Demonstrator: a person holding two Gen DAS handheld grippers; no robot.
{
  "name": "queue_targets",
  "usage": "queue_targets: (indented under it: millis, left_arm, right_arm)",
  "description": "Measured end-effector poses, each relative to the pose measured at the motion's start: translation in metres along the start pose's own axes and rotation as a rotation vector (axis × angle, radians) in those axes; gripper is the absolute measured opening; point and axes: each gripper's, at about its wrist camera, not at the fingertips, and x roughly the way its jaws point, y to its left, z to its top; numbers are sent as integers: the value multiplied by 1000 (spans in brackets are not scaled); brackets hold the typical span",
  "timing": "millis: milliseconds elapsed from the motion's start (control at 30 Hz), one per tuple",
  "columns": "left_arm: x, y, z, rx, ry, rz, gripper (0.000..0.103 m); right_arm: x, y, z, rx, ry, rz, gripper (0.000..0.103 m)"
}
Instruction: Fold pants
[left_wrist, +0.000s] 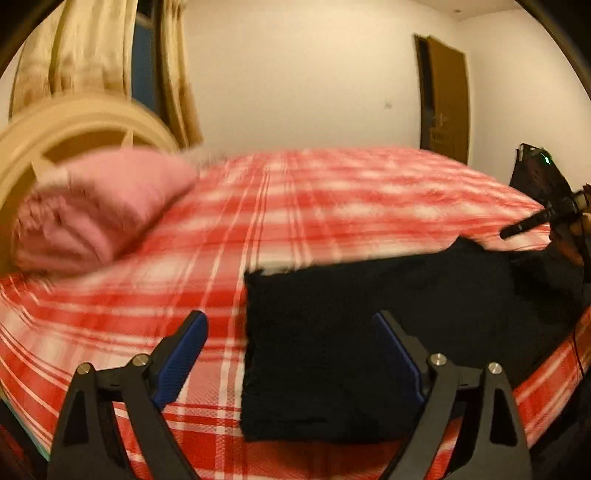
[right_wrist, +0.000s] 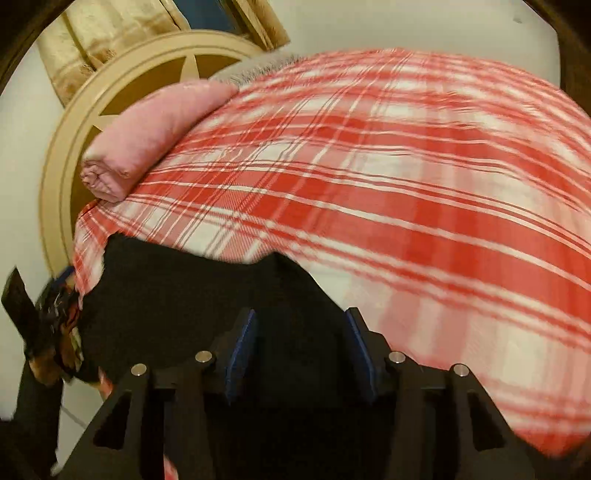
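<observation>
One pair of black fabric pants (left_wrist: 369, 332) lies flat on a bed covered by one red-and-white plaid sheet (left_wrist: 314, 206), near the bed's edge. In the left wrist view the left gripper (left_wrist: 291, 328), with two black fingers carrying blue ribbed pads (left_wrist: 181, 358), stands released with its jaws wide apart; the squared left edge of the pants falls between the two fingers, so that the left finger sits over bare sheet and the right finger over the black cloth. Whether either finger touches the fabric cannot be told. In the right wrist view the right gripper (right_wrist: 301, 332), likewise with two blue pads (right_wrist: 242, 350), has its jaws set moderately apart, released, with the black pants (right_wrist: 184, 295) directly ahead of and below both fingers; nothing is clamped between them. One folded pink cloth bundle (right_wrist: 147, 136) rests ahead and to the left of each gripper, well apart from the pants, against one cream rounded headboard with a star-shaped cut-out (right_wrist: 122, 99). Beige curtains (left_wrist: 92, 48) hang beyond the headboard. One brown door (left_wrist: 445, 99) stands in the white wall ahead and to the right of the left gripper. Both views are motion-blurred.
</observation>
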Motion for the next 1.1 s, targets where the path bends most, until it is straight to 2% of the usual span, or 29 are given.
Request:
queue_targets:
  millis: [67,200,300,333,400,467,533,633,700,833,933,1100]
  left_arm:
    - [-15,-23,13,59,-18,-36,92]
    - [-14,-96,35,168,-13,-202,92]
    - [-2,-158,46,211,7,-375,84]
    - [4,-185,50,231,29,-433,79]
    - [14,-237,53,276,75,-555,77]
    - [18,-284,50,333,102,-631,71]
    - [20,-322,46,384,137,-693,67]
    - [23,-371,33,467,173,-722,55]
    - [26,-389,27,490,193,-734,51]
    - [33,-425,20,570,207,-724,51]
    - [42,-440,15,633,201,-680,49]
    - [54,-445,15,637,221,-686,45]
  right_arm:
    - [-38,-21,-23,-6,-17,-39,51]
    - [-127,-82,-76,90,-78,-195,51]
    - [-190,-134,-121,266,-150,-255,51]
    - [-208,-151,-136,329,-176,-270,51]
    - [-238,-180,-167,432,-221,-325,51]
    - [-257,-207,-198,534,-233,-374,51]
    - [-268,-228,-223,607,-254,-383,51]
    - [-276,-256,-250,708,-280,-393,51]
    - [-279,-273,-262,772,-305,-371,51]
    - [-276,-294,-266,816,-323,-378,51]
    - [-270,-309,-266,843,-336,-376,51]
    - [-261,-326,-268,859,-329,-393,51]
